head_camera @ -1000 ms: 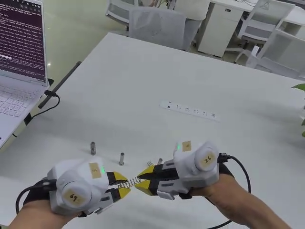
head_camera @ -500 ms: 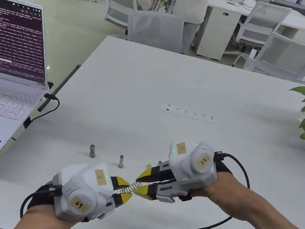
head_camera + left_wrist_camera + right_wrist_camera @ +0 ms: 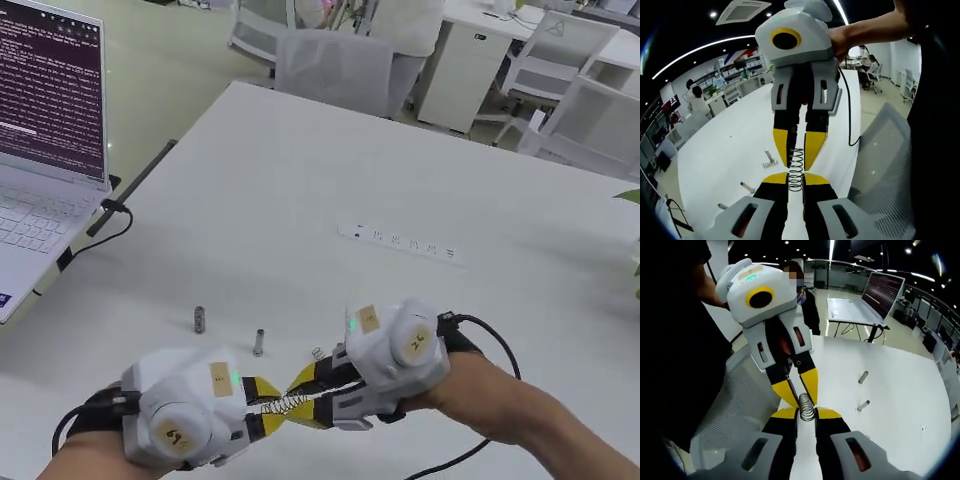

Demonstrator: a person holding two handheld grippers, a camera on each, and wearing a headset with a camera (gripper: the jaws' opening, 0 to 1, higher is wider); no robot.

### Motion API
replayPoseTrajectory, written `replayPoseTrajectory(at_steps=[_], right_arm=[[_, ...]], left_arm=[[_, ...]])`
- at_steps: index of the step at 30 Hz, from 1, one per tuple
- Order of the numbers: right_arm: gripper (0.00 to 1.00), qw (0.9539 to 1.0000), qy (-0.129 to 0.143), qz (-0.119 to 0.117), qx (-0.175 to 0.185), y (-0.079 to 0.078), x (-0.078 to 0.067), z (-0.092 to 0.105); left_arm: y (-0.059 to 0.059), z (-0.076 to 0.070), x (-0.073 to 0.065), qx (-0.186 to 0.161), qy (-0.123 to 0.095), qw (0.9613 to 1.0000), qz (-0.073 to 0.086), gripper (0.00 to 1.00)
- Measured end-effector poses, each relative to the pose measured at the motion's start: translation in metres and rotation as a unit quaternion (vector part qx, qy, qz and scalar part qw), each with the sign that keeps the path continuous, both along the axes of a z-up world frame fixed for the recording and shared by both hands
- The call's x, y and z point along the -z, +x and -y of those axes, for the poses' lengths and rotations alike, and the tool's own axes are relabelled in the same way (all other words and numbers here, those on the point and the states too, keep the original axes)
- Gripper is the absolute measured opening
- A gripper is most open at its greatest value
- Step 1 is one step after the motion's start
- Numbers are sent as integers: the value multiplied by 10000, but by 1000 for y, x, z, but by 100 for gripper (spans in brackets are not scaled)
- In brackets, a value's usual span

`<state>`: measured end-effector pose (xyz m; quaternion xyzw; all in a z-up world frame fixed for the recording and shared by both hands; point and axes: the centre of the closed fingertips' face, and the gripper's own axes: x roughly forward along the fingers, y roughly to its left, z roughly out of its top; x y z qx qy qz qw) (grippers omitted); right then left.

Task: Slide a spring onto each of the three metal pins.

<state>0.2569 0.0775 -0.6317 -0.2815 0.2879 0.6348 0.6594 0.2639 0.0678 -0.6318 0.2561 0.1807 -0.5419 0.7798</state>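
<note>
Spring (image 3: 288,403): left claw (image 3: 268,406), right claw (image 3: 301,398) (clamped)

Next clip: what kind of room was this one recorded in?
Probably an open-plan office or lab workspace: a large white table carries an open laptop and a power strip, with a mesh office chair and more white desks behind it.

Open-plan office, white table (image 3: 300,170), office chairs (image 3: 335,65), laptop (image 3: 45,130)

The white left hand-held gripper (image 3: 268,405) and right hand-held gripper (image 3: 303,398) have yellow-tipped jaws.
</note>
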Motion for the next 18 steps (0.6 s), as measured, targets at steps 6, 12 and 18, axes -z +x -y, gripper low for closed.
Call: replayPoseTrajectory(at_steps=[6, 12, 18], right_arm=[[9, 9999, -9, 32, -156, -4, 0, -4], [8, 9999, 138, 71, -15, -2, -3, -9], [8, 9999, 122, 19, 63, -2, 0, -8]], left_arm=[[-2, 1, 4, 77, 120, 9999, 46, 2], [1, 0, 6, -4, 37, 10000, -35, 3], [0, 2, 8, -87, -98, 9998, -169, 3]])
